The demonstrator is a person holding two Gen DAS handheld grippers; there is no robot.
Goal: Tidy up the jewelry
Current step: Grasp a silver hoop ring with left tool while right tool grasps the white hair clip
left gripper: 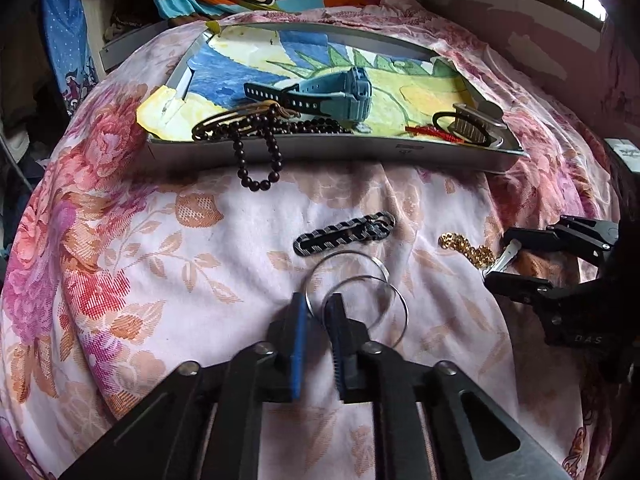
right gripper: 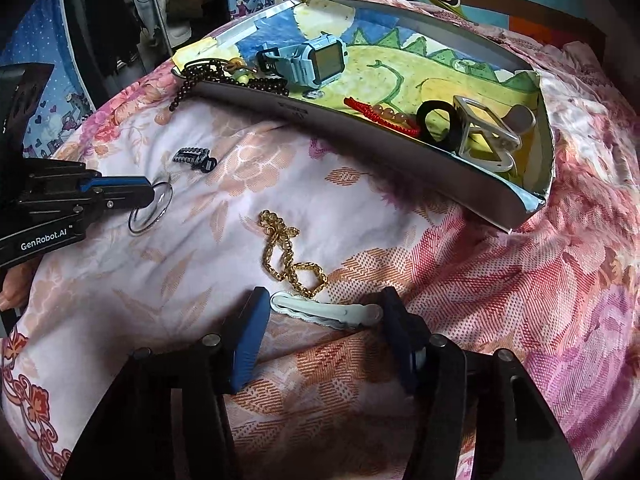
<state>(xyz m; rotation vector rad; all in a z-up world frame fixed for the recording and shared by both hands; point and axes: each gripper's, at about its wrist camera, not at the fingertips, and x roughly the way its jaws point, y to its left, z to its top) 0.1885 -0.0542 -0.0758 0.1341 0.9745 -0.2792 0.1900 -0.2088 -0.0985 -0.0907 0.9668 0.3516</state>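
Thin wire bangles (left gripper: 356, 292), two of them, lie on the bed (left gripper: 120, 240) short of the tray (left gripper: 340, 152). Our left hand-held gripper (left gripper: 316, 312) has its pads nearly together on one rim; whether it truly pinches we cannot tell. We judge them light, stiff and slippery, so a grip across the wire, not along it, should keep them from sliding out. Our right hand-held gripper (right gripper: 320, 320) stands wide apart around a pale hair clip (right gripper: 326, 312), flat and rigid, best taken across its width. A gold chain (right gripper: 288, 256) just beyond is limp and would need bunching.
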